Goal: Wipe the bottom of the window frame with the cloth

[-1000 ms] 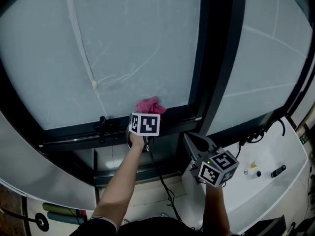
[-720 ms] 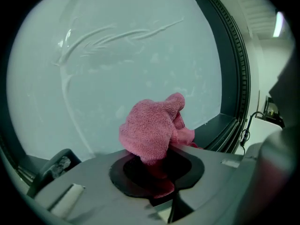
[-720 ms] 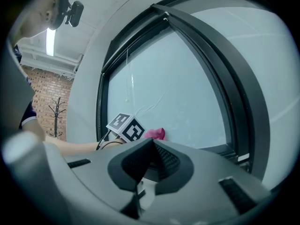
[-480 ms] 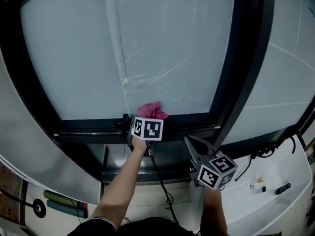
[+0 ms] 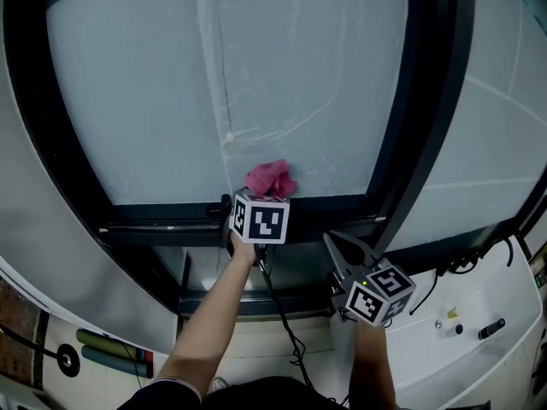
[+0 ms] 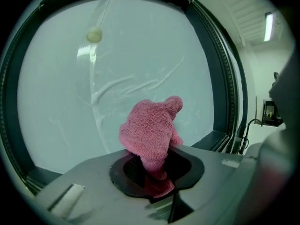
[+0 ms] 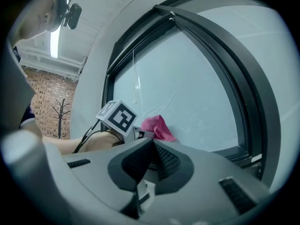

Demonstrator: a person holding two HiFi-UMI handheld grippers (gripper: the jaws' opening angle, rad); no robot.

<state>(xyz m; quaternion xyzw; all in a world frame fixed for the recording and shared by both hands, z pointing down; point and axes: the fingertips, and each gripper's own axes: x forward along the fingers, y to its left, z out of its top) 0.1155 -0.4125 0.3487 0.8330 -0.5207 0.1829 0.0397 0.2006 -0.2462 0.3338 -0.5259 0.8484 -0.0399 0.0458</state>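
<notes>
A pink cloth (image 5: pixel 270 179) (image 6: pixel 152 130) (image 7: pixel 157 127) is pinched in my left gripper (image 5: pixel 259 199) (image 6: pixel 154 172), which is shut on it. The cloth bunches up in front of the pale window pane, just above the black bottom rail of the window frame (image 5: pixel 162 216) (image 6: pixel 213 139) (image 7: pixel 234 153); whether it touches the rail I cannot tell. My right gripper (image 5: pixel 338 244) (image 7: pixel 151 161) hangs lower and to the right of the left one, jaws closed with nothing between them.
A thick black mullion (image 5: pixel 427 101) rises right of the cloth. White cord and a knot (image 5: pixel 227 139) hang on the glass. A black cable (image 5: pixel 278 314) trails from the left gripper. A white sill (image 5: pixel 461 331) with small items lies at lower right.
The left gripper and cloth have risen slightly off the bottom rail and shifted a little right. The right gripper has stayed about where it was.
</notes>
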